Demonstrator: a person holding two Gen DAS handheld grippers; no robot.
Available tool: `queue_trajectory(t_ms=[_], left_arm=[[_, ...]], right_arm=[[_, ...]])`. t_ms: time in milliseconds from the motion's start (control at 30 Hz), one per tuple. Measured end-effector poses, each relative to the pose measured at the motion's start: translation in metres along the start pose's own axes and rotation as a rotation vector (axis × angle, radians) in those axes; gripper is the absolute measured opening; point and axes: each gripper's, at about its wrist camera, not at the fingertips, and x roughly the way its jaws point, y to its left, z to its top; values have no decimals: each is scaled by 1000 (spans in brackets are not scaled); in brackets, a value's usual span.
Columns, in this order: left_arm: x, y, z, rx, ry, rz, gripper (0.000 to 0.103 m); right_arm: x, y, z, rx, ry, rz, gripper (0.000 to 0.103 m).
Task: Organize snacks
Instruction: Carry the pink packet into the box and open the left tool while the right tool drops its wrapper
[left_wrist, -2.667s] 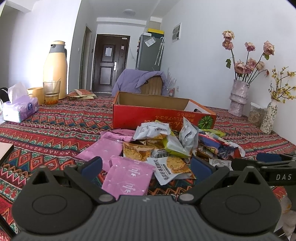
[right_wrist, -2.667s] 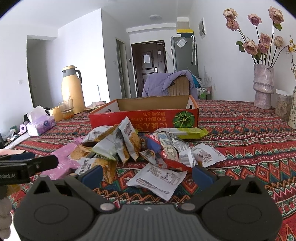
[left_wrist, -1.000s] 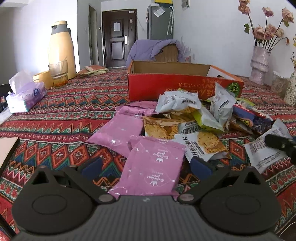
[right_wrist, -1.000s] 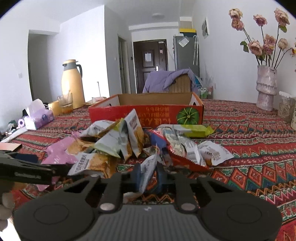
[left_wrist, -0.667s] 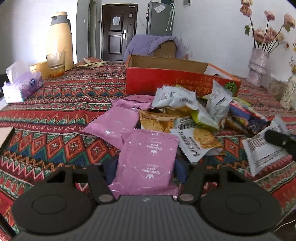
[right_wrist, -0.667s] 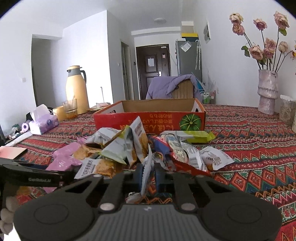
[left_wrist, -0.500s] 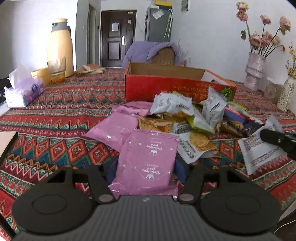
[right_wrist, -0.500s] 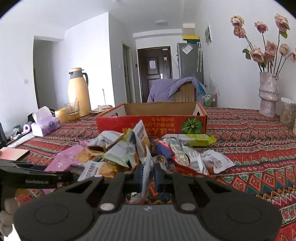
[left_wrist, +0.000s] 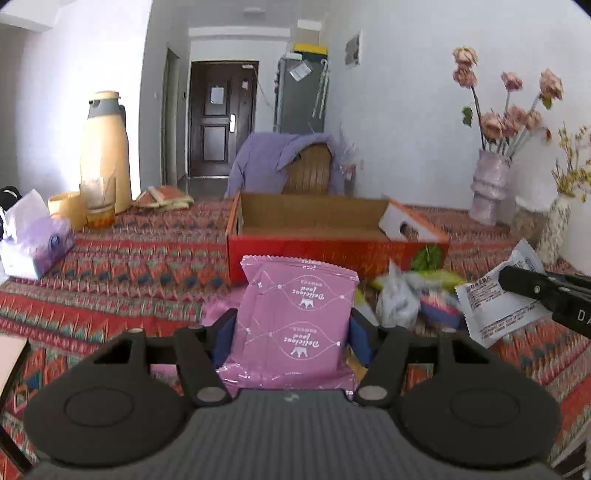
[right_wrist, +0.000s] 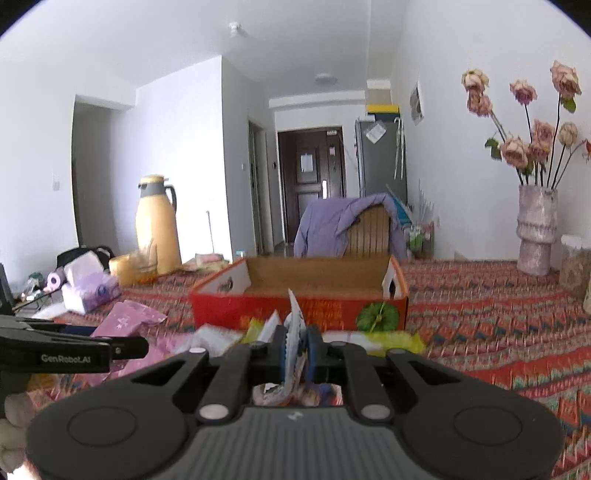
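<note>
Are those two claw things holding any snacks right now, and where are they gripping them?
Yes. The left gripper clamps the pink packet by its side edges; the right gripper pinches a white packet at its lower end.

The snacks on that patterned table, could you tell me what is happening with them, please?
A person is sorting them with two handheld grippers. The left gripper is clamped on a pink packet, the right gripper on a white packet. Both packets are off the pile, facing the open red box, which looks empty so far.
</note>
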Motion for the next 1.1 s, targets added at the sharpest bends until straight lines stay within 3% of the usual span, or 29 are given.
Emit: queue_trajectory(t_ms=[400, 667, 900, 1100], left_arm=[[52, -5, 62, -37, -63, 21, 63], [102, -10, 98, -65, -70, 35, 63], [156, -9, 115, -106, -38, 75, 63], [201, -5, 103, -121, 33, 97, 63]], right_arm=[[67, -30, 59, 50, -64, -3, 11], [133, -37, 86, 104, -43, 1, 11], [188, -45, 91, 169, 21, -1, 11], [214, -74, 74, 289, 36, -16, 11]])
